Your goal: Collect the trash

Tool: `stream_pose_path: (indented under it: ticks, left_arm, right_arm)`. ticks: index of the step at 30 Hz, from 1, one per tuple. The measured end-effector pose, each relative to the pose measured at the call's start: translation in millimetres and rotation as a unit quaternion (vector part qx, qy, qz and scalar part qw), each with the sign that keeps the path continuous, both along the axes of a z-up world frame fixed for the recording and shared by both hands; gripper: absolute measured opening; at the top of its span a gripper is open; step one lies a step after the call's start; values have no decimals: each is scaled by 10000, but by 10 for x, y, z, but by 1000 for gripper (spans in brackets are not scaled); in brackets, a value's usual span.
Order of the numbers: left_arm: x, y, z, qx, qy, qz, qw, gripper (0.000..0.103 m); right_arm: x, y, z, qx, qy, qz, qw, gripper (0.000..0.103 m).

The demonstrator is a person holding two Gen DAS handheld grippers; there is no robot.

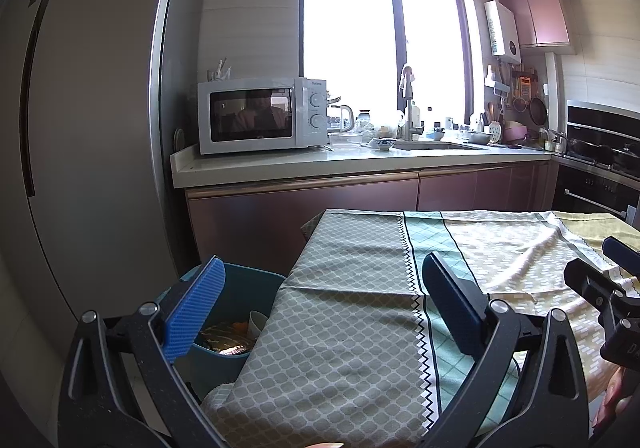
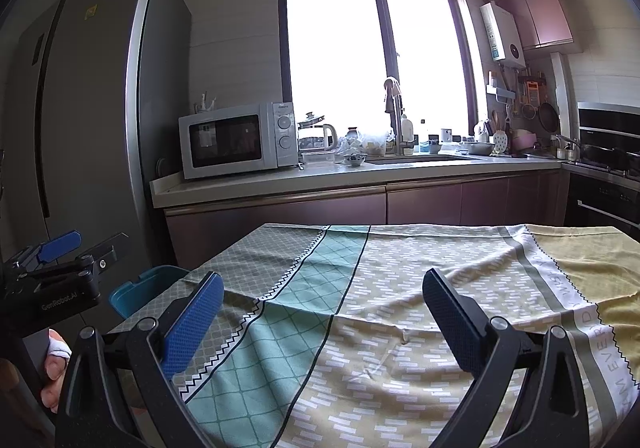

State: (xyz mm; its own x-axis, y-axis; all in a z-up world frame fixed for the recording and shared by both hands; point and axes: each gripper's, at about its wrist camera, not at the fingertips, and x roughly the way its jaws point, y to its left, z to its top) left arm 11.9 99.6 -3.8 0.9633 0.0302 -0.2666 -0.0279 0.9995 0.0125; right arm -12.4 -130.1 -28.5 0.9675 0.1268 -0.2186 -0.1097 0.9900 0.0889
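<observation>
A blue trash bin (image 1: 240,312) stands on the floor at the table's left edge; it holds a white cup (image 1: 256,322) and crumpled wrappers. Its rim also shows in the right wrist view (image 2: 150,286). My left gripper (image 1: 320,288) is open and empty, held above the table's left edge with its left finger over the bin. My right gripper (image 2: 322,302) is open and empty above the patterned tablecloth (image 2: 400,288). No loose trash shows on the tablecloth. The left gripper's body shows at the left of the right wrist view (image 2: 60,260).
A tall grey fridge (image 1: 80,128) stands at the left. Behind the table runs a counter (image 1: 360,160) with a white microwave (image 1: 262,114), kettle, bowls and sink under a bright window. A stove and oven (image 1: 600,168) are at the right.
</observation>
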Motion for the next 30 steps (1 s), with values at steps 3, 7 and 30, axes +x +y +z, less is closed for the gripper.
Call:
stream_pose_path:
  ticks: [3,7,30]
  left_arm:
    - [-2,4,3,3,5,-1,10000,97]
    - [2,-2,2,-10,13,4,10000,97]
    - [-8,-53,-7,-5,15,3,10000,97]
  right_arm:
    - [2,-13,-8,15,3,-8,10000,96]
    - [7,-22,-11,25,4,-16,10000,96]
    - [5,-36,-23,53,16,-47,10000,96]
